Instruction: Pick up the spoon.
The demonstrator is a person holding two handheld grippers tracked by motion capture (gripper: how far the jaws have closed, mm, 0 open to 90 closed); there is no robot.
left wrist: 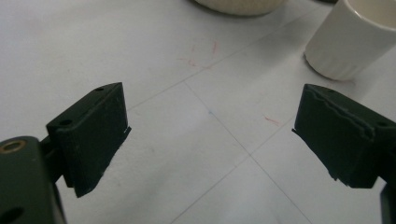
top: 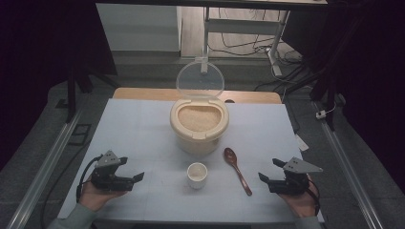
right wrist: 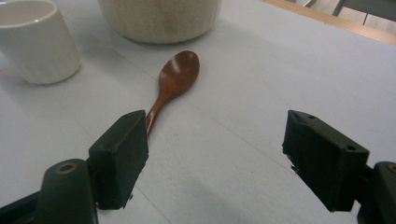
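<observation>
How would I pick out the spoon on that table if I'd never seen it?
Find the big cream container of grain with its clear lid raised, mid-table. Just in front stands a small white cup; right of that cup lies the spoon. It is the one dark brown wooden thing, long and slim, lying flat.

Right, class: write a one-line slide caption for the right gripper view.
Open right claw hovers over the table, facing a wooden spoon, white cup and rice tub.

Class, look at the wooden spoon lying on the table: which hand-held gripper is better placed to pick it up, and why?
The right hand-held gripper. It is open and the wooden spoon lies just beside it, its handle end nearest. The left hand-held gripper, also open, sits across the white cup from the spoon, so it would likely have to reach past the cup.
</observation>
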